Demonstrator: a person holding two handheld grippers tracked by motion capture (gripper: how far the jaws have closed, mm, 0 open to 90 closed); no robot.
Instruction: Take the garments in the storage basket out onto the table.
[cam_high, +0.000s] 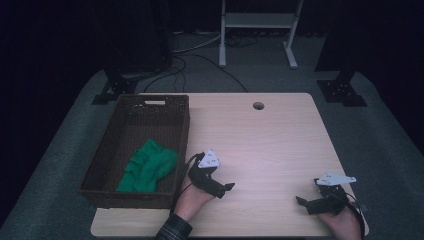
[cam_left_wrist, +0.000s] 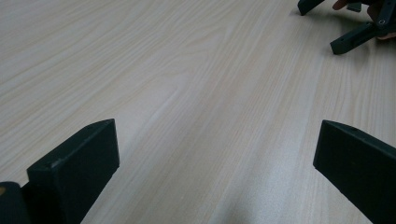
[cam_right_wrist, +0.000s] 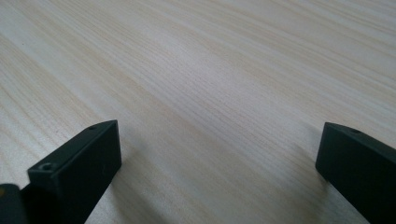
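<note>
A green cloth (cam_high: 148, 165) lies crumpled inside a dark wicker basket (cam_high: 125, 195) on the left of the light wood table (cam_high: 265, 140). My left gripper (cam_high: 224, 190) rests low over the table just right of the basket, held by a hand in a plaid sleeve, jaws wide apart with bare wood between them (cam_left_wrist: 215, 154). My right gripper (cam_high: 305, 202) sits near the table's front right edge, open too, with nothing but wood grain between its jaws (cam_right_wrist: 219, 158). In the left gripper view the right gripper's black jaws (cam_left_wrist: 350, 42) show at the top right.
A round cable hole (cam_high: 258, 105) sits near the table's far edge. Beyond the table stand a white frame (cam_high: 257, 30), dark stands (cam_high: 120, 85) and cables on a grey carpet.
</note>
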